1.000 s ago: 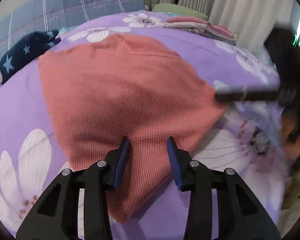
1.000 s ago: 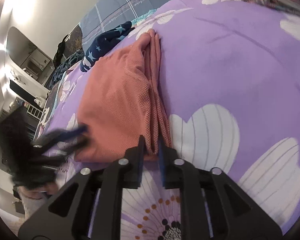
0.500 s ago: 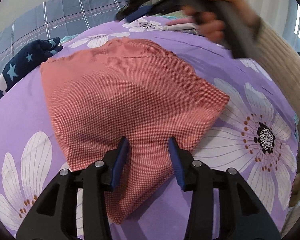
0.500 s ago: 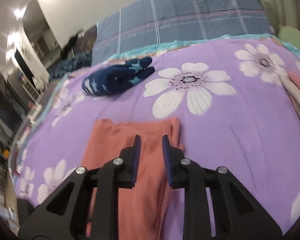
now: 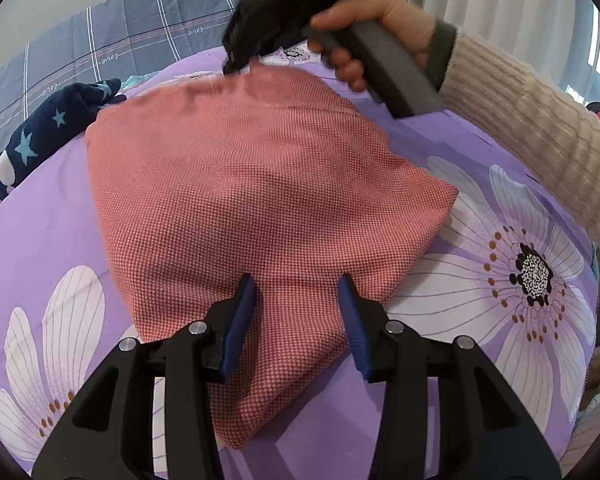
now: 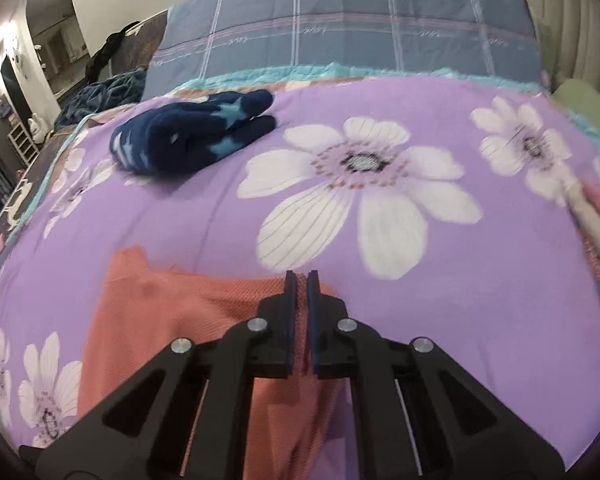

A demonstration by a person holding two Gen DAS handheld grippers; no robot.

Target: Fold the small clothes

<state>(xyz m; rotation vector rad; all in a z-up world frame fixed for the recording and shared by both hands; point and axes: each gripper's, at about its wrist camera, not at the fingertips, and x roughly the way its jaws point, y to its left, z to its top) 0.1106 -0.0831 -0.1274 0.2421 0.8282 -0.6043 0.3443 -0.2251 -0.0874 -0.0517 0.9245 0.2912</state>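
In the left wrist view, the left gripper (image 5: 296, 300) hangs at six o'clock, jaws parted and released, with the near corner of the salmon waffle-knit garment (image 5: 260, 200) lying beneath and between its blue pads; I cannot tell whether the fingertips touch the cloth, but they are not pinching it. From there the garment runs away toward twelve o'clock on the purple floral bedspread (image 5: 500, 208), its long axis going from that near corner up to the far edge, with a side corner jutting toward three o'clock. At that far edge, about twelve o'clock, sits the right gripper (image 5: 240, 64), blurred, held by a hand (image 5: 376, 28) in a cream ribbed sleeve (image 5: 540, 128). The right wrist view shows its jaws have just been closing and now stand nearly together, with the garment's far edge between the pads, so it reads as clenched on that edge. Judging from this, the fold turns on carrying the far edge toward the near corner, along the long axis, and the right hand is the one placed to do it. Beyond, near ten o'clock, lies a navy star-print item (image 5: 40, 140), well apart.
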